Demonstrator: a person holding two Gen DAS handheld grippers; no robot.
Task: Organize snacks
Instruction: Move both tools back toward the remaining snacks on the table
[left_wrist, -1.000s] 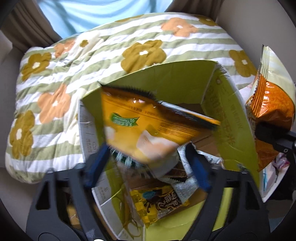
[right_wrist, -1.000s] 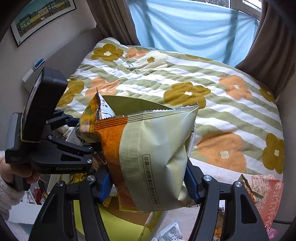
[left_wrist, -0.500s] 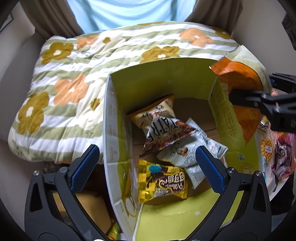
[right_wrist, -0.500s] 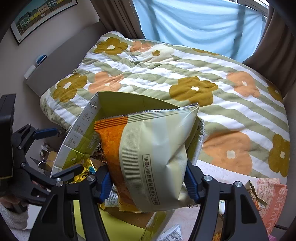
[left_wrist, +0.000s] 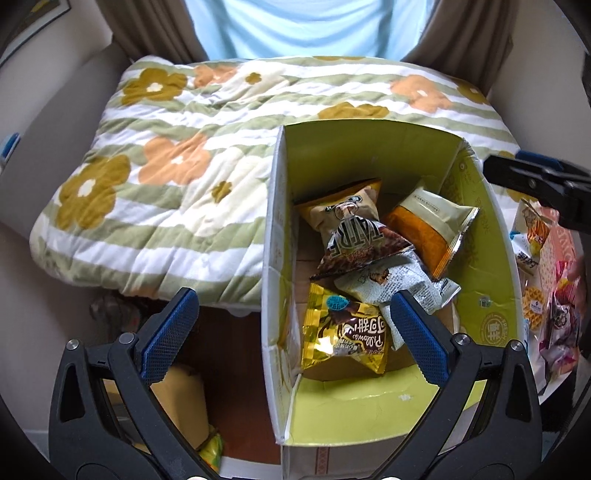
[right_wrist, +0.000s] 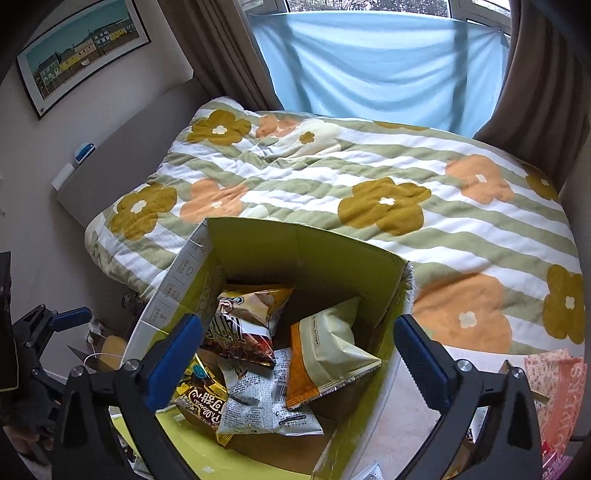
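Observation:
An open cardboard box (left_wrist: 351, 162) with a yellow-green inside holds several snack bags. An orange and cream bag (left_wrist: 424, 225) lies at its right side, also seen in the right wrist view (right_wrist: 325, 350). A brown bag (left_wrist: 358, 243), a gold bag (left_wrist: 343, 336) and a white printed bag (left_wrist: 399, 280) lie beside it. My left gripper (left_wrist: 291, 332) is open and empty above the box's near left wall. My right gripper (right_wrist: 299, 350) is open and empty above the box (right_wrist: 306, 243).
A bed with a flowered striped quilt (left_wrist: 177, 162) lies behind the box. More loose snack packets (left_wrist: 546, 288) lie to the right of the box. A pink packet (right_wrist: 557, 391) lies at the right in the right wrist view. A yellow packet (left_wrist: 181, 398) lies low left.
My left gripper let go of the yellow bag into the box and opened. My right gripper opened and the orange and cream bag dropped into the box.

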